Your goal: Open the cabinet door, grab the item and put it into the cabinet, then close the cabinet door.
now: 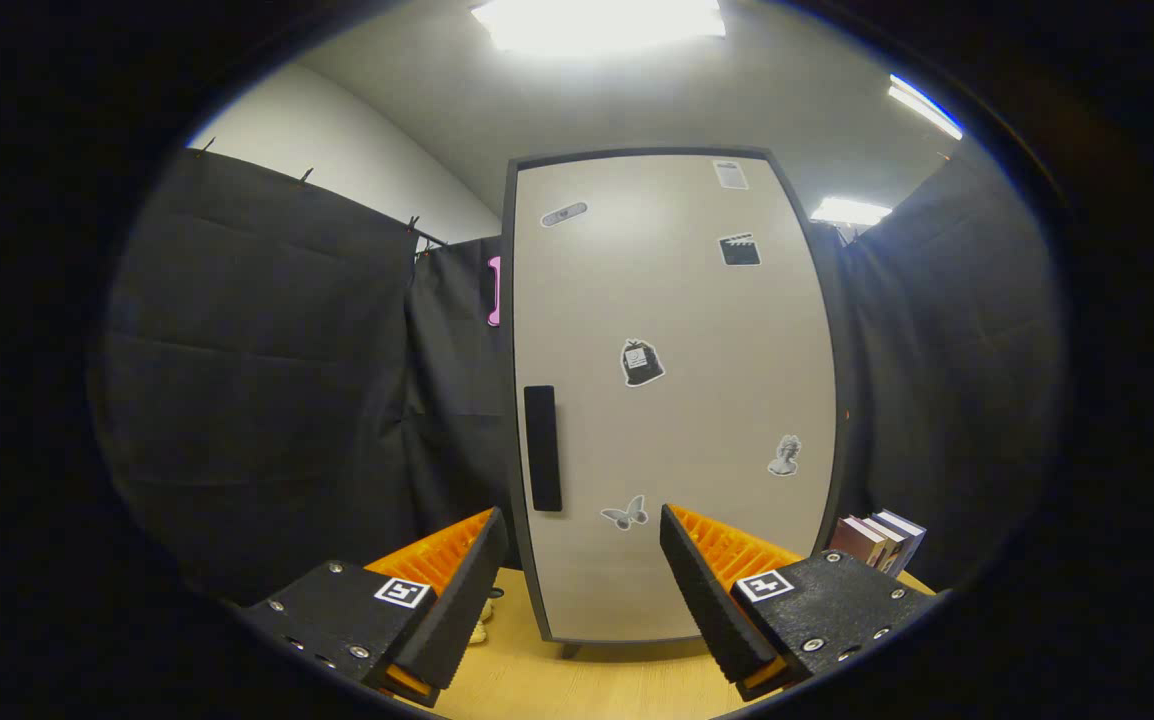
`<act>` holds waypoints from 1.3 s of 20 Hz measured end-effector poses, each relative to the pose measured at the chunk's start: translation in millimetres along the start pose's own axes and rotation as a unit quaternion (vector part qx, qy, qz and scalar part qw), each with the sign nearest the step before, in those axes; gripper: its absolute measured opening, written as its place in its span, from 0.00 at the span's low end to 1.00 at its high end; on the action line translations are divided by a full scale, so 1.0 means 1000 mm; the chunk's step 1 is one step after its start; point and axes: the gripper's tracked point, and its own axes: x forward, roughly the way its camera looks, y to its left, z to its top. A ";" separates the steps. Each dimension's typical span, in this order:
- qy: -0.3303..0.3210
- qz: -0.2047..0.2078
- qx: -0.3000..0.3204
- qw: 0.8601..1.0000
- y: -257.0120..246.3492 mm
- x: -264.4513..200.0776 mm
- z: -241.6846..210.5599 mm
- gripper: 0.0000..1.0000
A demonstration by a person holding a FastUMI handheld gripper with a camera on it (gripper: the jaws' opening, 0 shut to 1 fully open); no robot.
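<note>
A tall pale cabinet (672, 400) with a dark frame stands on the wooden table, straight ahead of my fingers. Its door is shut and carries several small stickers. A black vertical handle (542, 448) sits near the door's left edge, just above my left fingertip. My gripper (582, 525) is open, with nothing between its fingers, and is a short way back from the door. A small pale object (482, 620) lies on the table beside the cabinet's lower left corner, mostly hidden behind my left finger.
Several books (877, 540) stand upright to the right of the cabinet, beyond my right finger. The wooden table (587, 685) runs under the cabinet toward me. Black cloth walls close in on the left and right.
</note>
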 end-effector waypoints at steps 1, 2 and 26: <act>0.006 0.005 0.000 1.000 0.006 0.010 0.000 0.95; 0.011 0.009 0.002 1.000 0.012 0.019 0.000 0.95; 0.098 -0.014 -0.029 0.995 0.028 0.158 -0.012 0.29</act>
